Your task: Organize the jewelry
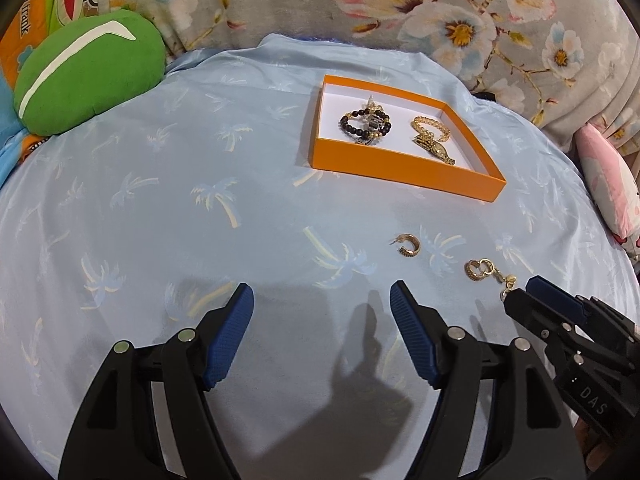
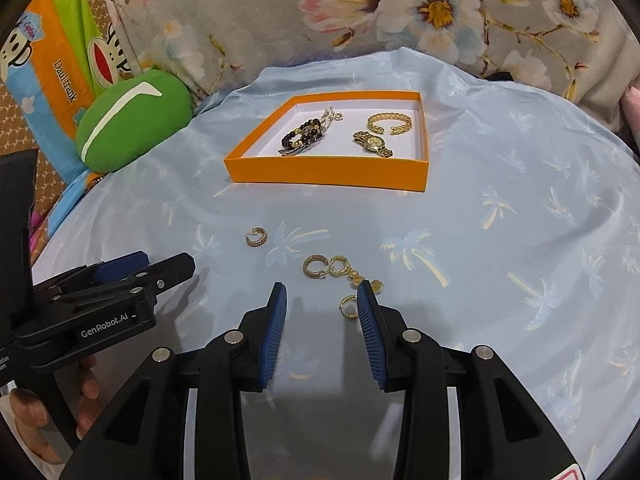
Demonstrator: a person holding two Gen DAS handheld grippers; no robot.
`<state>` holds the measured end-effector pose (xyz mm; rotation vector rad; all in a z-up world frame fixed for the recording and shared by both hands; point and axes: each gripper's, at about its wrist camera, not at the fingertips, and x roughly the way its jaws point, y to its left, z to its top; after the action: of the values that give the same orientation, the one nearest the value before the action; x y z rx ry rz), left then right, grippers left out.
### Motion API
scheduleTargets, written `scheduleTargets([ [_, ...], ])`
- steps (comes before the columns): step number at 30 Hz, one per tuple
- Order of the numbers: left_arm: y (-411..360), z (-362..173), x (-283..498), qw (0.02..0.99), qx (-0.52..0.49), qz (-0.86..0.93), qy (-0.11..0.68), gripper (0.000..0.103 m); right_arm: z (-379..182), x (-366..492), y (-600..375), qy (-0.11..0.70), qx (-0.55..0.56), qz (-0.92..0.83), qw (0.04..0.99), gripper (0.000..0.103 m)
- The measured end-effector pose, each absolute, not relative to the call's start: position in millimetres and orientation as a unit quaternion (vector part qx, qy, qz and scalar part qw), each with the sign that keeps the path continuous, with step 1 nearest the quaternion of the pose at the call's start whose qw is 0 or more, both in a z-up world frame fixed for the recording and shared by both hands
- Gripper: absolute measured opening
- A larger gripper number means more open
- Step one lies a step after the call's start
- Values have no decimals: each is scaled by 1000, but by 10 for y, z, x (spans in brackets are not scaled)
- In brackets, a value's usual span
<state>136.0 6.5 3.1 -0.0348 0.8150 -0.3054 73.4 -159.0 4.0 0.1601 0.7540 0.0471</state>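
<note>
Loose earrings on the blue cloth, both grippers empty

The left gripper (image 1: 322, 296) stands wide apart over bare cloth (image 1: 200, 220); the right gripper (image 2: 321, 294), about half open, holds nothing, a small gold hoop (image 2: 347, 307) seemingly just touching its right pad. The orange box (image 2: 328, 170) holds bracelets and a watch (image 2: 374, 143).

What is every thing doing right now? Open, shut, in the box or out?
Box: open, no lid.
Bead bracelet: in box.
Gold bangle: in box.
Watch: in box.
Hoop earring: out, on cloth.
Dangly earrings: out, on cloth.
Left claw: open, empty.
Right claw: open, empty.
</note>
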Motion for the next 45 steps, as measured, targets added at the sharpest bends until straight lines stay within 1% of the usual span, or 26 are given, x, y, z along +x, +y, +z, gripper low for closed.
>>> scheduleTargets([
  [4,66,25,1367,906,-17,-147,396,68,15,829,-1566,377,93,40,921,34],
  [6,67,24,1372,906,-18,-147,396,68,1,900,-1521,384,90,41,918,32],
  [7,69,22,1375,906,-19,-147,397,68,-16,955,-1500,391,88,40,915,30],
  [8,70,24,1376,906,-19,-147,397,68,-37,998,-1486,399,88,38,912,25],
  [10,77,22,1378,906,-21,-146,398,68,-86,1058,-1485,413,96,36,905,22],
  [14,89,20,1384,905,-25,-147,398,68,-89,1103,-1503,412,101,28,905,20],
  [22,88,17,1381,905,-25,-148,398,68,-85,1286,-1492,412,100,21,905,19],
  [25,88,16,1381,905,-25,-148,398,68,-76,1335,-1478,414,94,17,905,17],
  [33,67,17,1367,904,-25,-149,399,68,-69,1337,-1512,410,105,17,906,15],
  [38,-2,45,1330,905,-23,-163,391,68,17,1132,-1562,391,105,19,914,15],
  [42,-206,69,1374,903,-4,-181,388,68,30,825,-1592,385,103,24,917,15],
  [45,-397,58,1444,900,11,-192,392,63,-20,628,-1654,391,99,15,915,16],
])
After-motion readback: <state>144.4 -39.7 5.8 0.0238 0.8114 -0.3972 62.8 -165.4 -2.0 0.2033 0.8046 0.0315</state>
